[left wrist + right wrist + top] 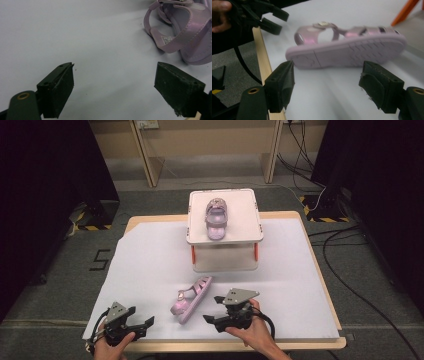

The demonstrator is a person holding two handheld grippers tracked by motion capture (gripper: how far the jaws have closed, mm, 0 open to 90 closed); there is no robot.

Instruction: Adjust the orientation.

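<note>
On the white-covered table (150,260), toward its far edge, stands a white raised tray (200,232) on orange legs, and inside it lies one lilac sandal (217,217), toe toward the person. Nearer the front, a second lilac sandal (191,298) lies tipped on its side on the table, between the two grippers and touching neither. To its right, the right gripper (209,309) hovers just beside it, jaws spread wide with nothing between them. At the front left corner, the left gripper (142,325) is likewise spread open and empty, the sandal's heel strap just ahead of it
</note>
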